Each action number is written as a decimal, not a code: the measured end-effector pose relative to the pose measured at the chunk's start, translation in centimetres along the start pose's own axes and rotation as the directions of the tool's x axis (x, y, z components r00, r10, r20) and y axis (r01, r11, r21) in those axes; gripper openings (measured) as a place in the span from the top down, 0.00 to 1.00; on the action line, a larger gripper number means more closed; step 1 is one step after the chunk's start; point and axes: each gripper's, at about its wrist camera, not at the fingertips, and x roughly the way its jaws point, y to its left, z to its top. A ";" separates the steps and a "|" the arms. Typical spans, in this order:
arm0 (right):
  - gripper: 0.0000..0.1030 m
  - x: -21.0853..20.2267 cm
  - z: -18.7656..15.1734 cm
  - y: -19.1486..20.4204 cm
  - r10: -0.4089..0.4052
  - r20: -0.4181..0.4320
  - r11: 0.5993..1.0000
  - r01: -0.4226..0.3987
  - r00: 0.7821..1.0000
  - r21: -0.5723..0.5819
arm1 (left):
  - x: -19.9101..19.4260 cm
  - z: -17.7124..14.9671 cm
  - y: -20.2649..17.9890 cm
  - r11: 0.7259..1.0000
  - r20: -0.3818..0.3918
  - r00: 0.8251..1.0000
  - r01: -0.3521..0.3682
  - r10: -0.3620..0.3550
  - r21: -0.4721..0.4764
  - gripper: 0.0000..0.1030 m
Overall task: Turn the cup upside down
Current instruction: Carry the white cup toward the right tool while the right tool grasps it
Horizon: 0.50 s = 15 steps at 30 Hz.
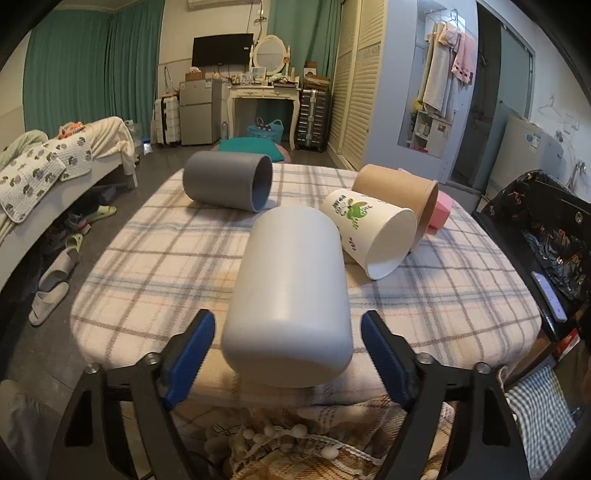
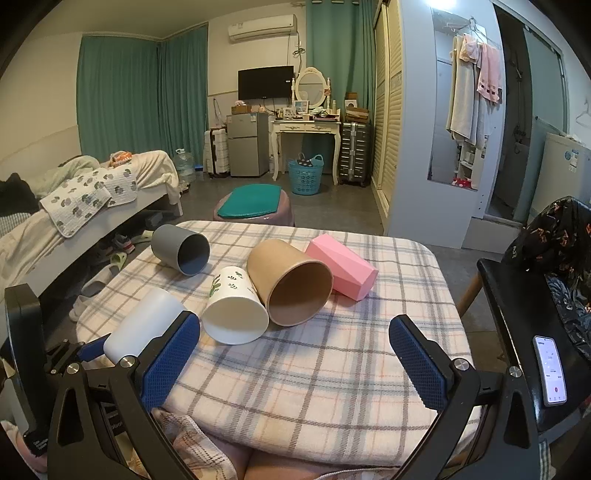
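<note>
Left gripper (image 1: pixel 288 354): jaws spread wide, flanking the white cup (image 1: pixel 291 291) without touching.
White cup: on its side, closed base toward the camera, near table (image 2: pixel 332 387) edge at 6 o'clock.
Right gripper (image 2: pixel 295 358): jaws apart, holding nothing.
Neighbours: 4 tipped cups toward 12–2 o'clock.

no legible text, air conditioner (image 2: pixel 262 27) logo and phone (image 2: pixel 550 370) screen too blurred

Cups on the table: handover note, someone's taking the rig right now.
Left gripper: open, jaws either side of the white cup, not closed on it.
Right gripper: open, empty, above the near tablecloth.
All five cups lie on their sides: white, grey cup, printed cup, brown cup, pink cup.
Done: none flipped.
Left: grip the white cup, set it mouth down.
</note>
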 end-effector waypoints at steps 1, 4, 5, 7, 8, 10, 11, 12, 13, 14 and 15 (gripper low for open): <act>0.00 0.0 0.0 0.2 -0.002 -0.001 1.000 0.002 1.000 -0.001 | -0.1 0.0 0.1 1.000 0.005 1.000 -0.004 0.004 0.005 0.16; 0.00 0.0 0.1 0.7 -0.002 -0.003 1.000 0.002 1.000 0.003 | -0.5 0.0 0.6 1.000 0.016 1.000 -0.004 0.004 0.003 0.16; 0.00 -0.1 0.1 0.7 -0.001 -0.002 1.000 0.001 1.000 0.003 | -0.7 0.1 1.0 1.000 0.020 1.000 -0.004 0.004 -0.001 0.15; 0.00 -0.2 0.2 1.3 0.001 0.000 1.000 -0.001 1.000 0.005 | -1.3 0.0 1.5 1.000 0.030 1.000 0.000 0.000 -0.008 0.15; 0.00 -0.3 0.2 1.6 0.002 0.002 1.000 -0.002 1.000 0.005 | -1.7 0.1 1.8 1.000 0.039 0.999 0.002 -0.002 -0.011 0.15; 0.00 -0.6 0.1 2.4 0.002 0.007 1.000 -0.002 1.000 0.002 | -2.6 0.1 2.5 1.000 0.059 0.998 0.011 -0.010 -0.017 0.15; 0.00 -0.8 0.2 2.8 0.002 0.011 1.000 -0.002 1.000 -0.001 | -3.1 0.2 2.9 1.000 0.069 0.997 0.019 -0.018 -0.015 0.14; 0.00 -1.0 0.2 3.3 0.001 0.015 1.000 -0.001 1.000 -0.004 | -3.7 0.3 3.4 1.000 0.081 0.996 0.025 -0.024 -0.011 0.14; 0.00 -1.1 0.2 3.8 -0.001 0.017 1.000 0.001 1.000 -0.005 | -4.0 0.4 3.7 1.000 0.089 0.996 0.027 -0.026 -0.009 0.13; 0.00 -1.4 0.1 4.4 -0.001 0.024 1.000 0.001 1.000 -0.006 | -4.5 0.5 4.2 0.999 0.102 0.994 0.031 -0.030 -0.007 0.13; 0.00 -1.6 0.0 4.9 -0.002 0.030 1.000 0.002 1.000 -0.006 | -4.9 0.6 4.8 0.999 0.113 0.993 0.036 -0.035 -0.006 0.11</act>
